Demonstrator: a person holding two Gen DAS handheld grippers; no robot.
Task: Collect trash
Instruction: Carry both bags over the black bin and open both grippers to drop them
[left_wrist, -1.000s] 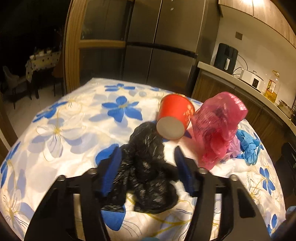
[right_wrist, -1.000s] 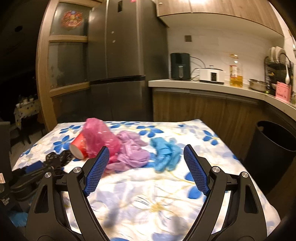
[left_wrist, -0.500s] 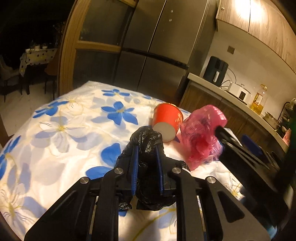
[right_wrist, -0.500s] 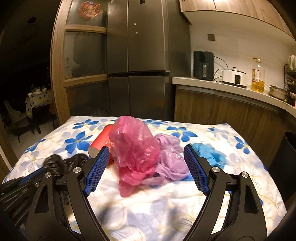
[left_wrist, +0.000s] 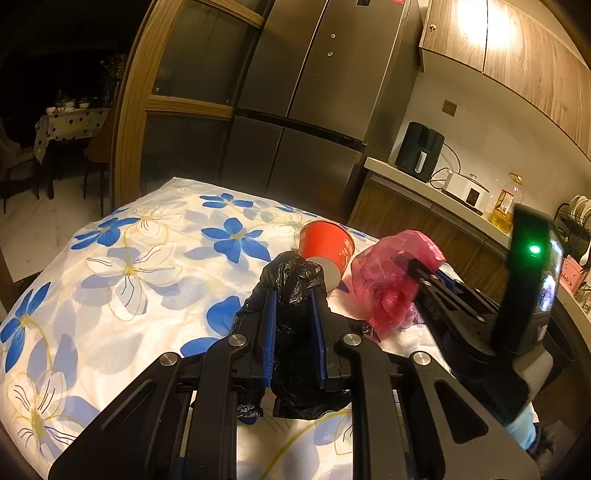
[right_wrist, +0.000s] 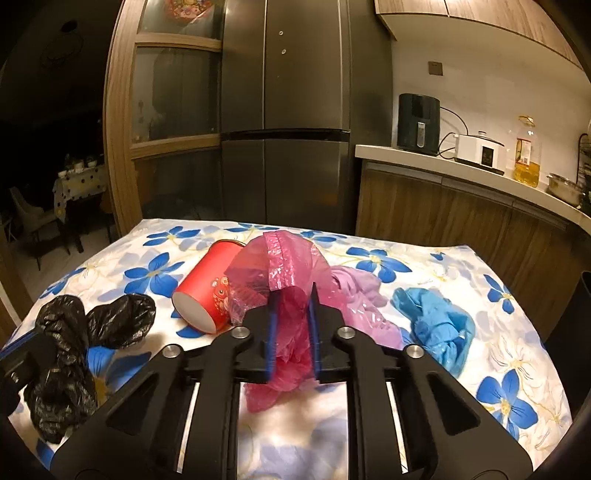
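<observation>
Pink bag (right_wrist: 291, 295) between closing jaws; black bag (left_wrist: 293, 295) clamped

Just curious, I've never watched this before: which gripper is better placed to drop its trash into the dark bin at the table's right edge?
Probably the right gripper: closing on the pink bag, it is nearer the bin.

No legible text anywhere.

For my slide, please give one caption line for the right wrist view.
Right gripper closing on pink plastic bag beside tipped red cup on floral tablecloth.
</observation>
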